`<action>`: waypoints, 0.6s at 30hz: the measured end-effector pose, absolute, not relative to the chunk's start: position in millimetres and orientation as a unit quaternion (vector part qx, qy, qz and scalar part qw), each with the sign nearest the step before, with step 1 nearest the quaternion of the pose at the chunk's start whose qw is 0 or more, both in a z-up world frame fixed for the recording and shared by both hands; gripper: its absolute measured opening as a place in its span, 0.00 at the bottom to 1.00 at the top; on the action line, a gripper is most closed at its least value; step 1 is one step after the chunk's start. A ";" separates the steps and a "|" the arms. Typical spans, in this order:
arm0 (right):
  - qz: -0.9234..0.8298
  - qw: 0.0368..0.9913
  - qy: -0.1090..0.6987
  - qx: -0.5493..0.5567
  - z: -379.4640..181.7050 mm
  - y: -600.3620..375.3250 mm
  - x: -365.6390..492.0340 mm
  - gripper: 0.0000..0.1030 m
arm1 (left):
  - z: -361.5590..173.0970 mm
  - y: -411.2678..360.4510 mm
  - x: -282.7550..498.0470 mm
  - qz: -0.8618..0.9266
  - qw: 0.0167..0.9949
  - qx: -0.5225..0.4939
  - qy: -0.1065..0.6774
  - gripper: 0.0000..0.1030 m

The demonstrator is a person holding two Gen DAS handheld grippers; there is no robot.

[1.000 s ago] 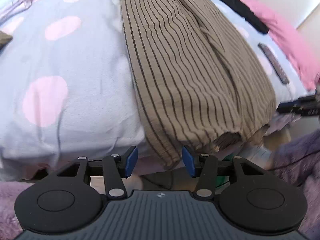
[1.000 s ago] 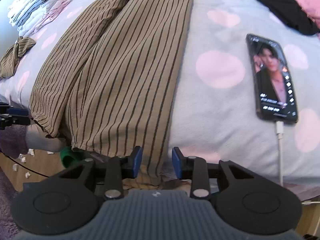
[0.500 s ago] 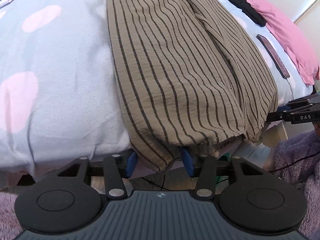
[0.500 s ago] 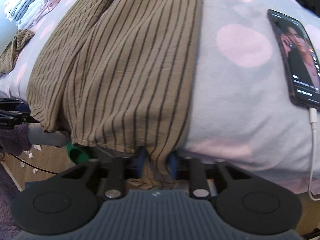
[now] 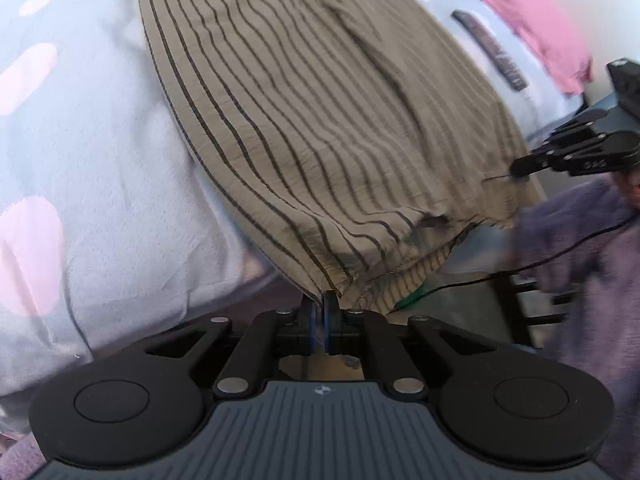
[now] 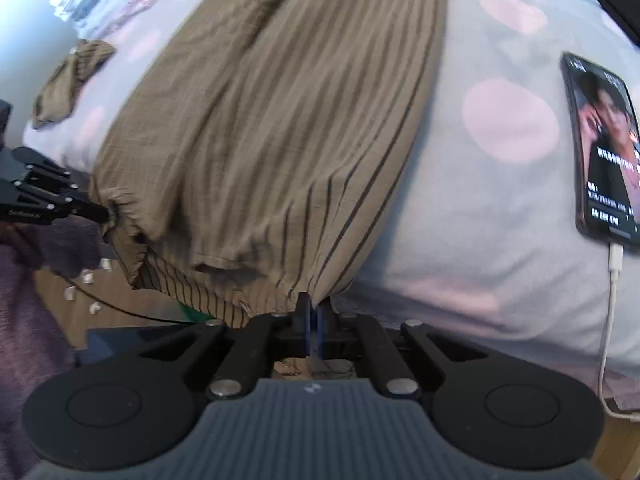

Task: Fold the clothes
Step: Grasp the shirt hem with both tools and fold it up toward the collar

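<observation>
1. Bedspread (image 5: 100, 184): pale grey-blue with large pink dots, covering the bed that fills most of both wrist views.

2. Striped trousers (image 5: 320, 120): brown cloth with thin dark stripes, laid lengthwise on the bedspread, the two legs side by side and running away from the cameras. The near hem hangs over the edge of the bed, bunched and drawn up at its two corners.

3. Purple fleece sleeve (image 5: 592, 264): the person's arm, seen at the right of the left wrist view, below the other tool.

4. Left gripper (image 5: 320, 312): its jaws have just been closing and now stand together, the blue pads (image 5: 313, 320) pinching one corner of the trouser hem. In the right wrist view it shows at the far left edge, its tip against the gathered hem.

5. Right gripper (image 6: 313, 320): its jaws have likewise just been closing and are clamped on the opposite hem corner, with cloth rising in folds from between the pads.

6. Phone (image 6: 600, 148): lying face up on the bedspread to the right of the trousers, well apart from them, screen lit, with a white cable (image 6: 610, 320) plugged into its near end.

7. Small striped garment (image 6: 68, 84): crumpled on the bedspread, left of the trousers.
</observation>
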State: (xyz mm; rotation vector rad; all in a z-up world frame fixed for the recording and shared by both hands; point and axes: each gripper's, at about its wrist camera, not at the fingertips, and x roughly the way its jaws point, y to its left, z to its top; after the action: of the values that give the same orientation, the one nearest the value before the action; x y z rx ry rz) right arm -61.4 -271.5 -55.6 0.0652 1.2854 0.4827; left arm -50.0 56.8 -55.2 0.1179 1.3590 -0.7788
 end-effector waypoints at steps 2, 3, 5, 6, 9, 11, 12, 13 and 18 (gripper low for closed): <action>0.241 0.773 0.586 0.035 -43.2 -276.4 -61.1 0.03 | -45.2 63.2 -45.8 -0.369 0.702 0.035 0.608 0.01; 0.247 0.774 0.582 0.039 -36.6 -280.4 -60.8 0.03 | -40.1 65.7 -42.8 -0.377 0.701 0.026 0.605 0.01; 0.258 0.775 0.575 0.049 -23.0 -291.0 -59.7 0.03 | -29.7 69.5 -35.0 -0.390 0.698 0.009 0.600 0.01; 0.262 0.776 0.570 0.056 -16.0 -297.0 -59.1 0.03 | -24.2 71.8 -30.8 -0.394 0.699 0.000 0.596 0.01; 0.273 0.784 0.549 0.095 5.3 -316.4 -53.5 0.03 | -7.5 79.0 -18.2 -0.403 0.703 -0.027 0.585 0.01; 0.275 0.793 0.532 0.116 16.9 -326.5 -46.7 0.03 | 4.0 87.0 -9.1 -0.407 0.708 -0.055 0.575 0.01; 0.274 0.798 0.522 0.124 21.8 -330.6 -42.3 0.03 | 9.5 92.2 -4.0 -0.407 0.713 -0.062 0.568 0.01; 0.273 0.803 0.513 0.133 26.7 -334.7 -37.8 0.03 | 15.0 97.3 1.0 -0.407 0.718 -0.069 0.561 0.01; 0.258 0.830 0.469 0.158 47.9 -349.1 -10.3 0.03 | 40.9 112.6 32.9 -0.398 0.747 -0.091 0.524 0.00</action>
State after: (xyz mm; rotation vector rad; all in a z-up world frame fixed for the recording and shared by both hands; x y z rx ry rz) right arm -10.3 -349.2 47.9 0.3358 0.9952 0.5469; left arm 32.9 112.6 40.9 -0.1990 1.1467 -0.8701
